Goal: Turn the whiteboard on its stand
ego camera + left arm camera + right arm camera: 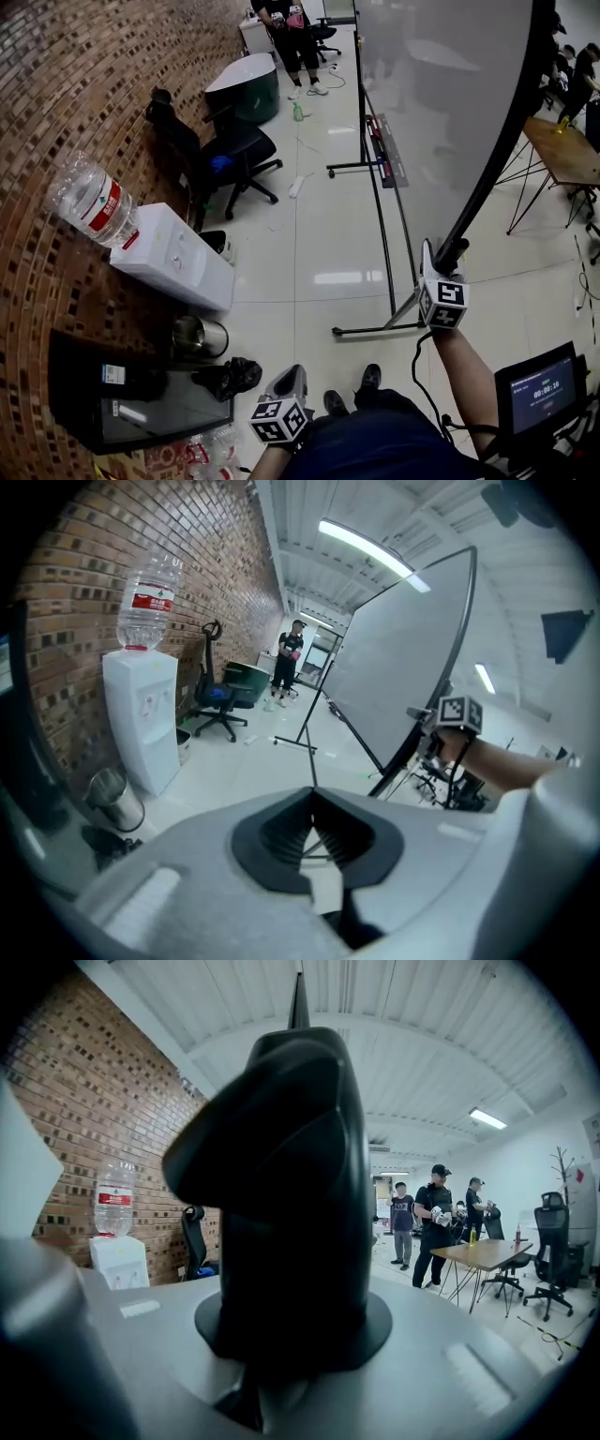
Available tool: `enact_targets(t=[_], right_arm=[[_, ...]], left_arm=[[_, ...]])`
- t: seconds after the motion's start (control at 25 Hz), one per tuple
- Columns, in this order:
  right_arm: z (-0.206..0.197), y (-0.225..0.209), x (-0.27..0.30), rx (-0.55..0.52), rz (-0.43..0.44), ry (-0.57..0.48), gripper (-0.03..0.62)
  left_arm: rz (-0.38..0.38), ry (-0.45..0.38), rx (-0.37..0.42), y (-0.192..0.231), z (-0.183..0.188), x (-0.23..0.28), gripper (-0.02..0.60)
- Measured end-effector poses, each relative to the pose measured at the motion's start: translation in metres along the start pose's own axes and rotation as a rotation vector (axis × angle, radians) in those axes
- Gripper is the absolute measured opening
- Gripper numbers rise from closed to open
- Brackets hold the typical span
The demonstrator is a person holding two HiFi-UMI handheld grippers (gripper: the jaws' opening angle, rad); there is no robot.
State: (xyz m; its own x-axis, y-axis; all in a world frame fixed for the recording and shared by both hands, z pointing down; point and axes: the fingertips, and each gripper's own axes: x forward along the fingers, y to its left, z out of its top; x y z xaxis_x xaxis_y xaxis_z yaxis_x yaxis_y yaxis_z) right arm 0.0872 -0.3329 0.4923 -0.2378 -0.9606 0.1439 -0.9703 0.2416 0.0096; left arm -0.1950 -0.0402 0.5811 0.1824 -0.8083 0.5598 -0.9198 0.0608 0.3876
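The whiteboard (441,103) hangs tilted on its black wheeled stand (375,187), its grey face slanting across the upper right of the head view. My right gripper (448,258) is shut on the board's black frame at its lower edge. That frame (281,1194) fills the right gripper view between the jaws. The left gripper view shows the board (394,667) from the side, with the right gripper's marker cube (461,712) at its rim. My left gripper (289,380) is low by my body, away from the board. Its jaws are together, with nothing between them.
A water dispenser (173,258) with its bottle (94,202) stands against the brick wall, with a metal bin (199,337) and a dark screen (131,394) nearer me. An office chair (230,155) sits beyond. A wooden table (562,150) is at right, and people (436,1222) stand farther back.
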Motion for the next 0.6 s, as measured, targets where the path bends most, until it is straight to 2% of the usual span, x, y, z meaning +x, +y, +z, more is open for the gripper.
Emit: enact_targets(t=[0.36, 0.6], right_arm=[[0.0, -0.023, -0.045, 0.003, 0.01, -0.009, 0.097], [-0.006, -0.03, -0.074, -0.003, 0.014, -0.007, 0.097]], left_arm=[[-0.078, 0.083, -0.034, 0.004, -0.057, -0.023, 0.006], [-0.073, 0.07, 0.013, -0.004, -0.052, -0.038, 0.006]])
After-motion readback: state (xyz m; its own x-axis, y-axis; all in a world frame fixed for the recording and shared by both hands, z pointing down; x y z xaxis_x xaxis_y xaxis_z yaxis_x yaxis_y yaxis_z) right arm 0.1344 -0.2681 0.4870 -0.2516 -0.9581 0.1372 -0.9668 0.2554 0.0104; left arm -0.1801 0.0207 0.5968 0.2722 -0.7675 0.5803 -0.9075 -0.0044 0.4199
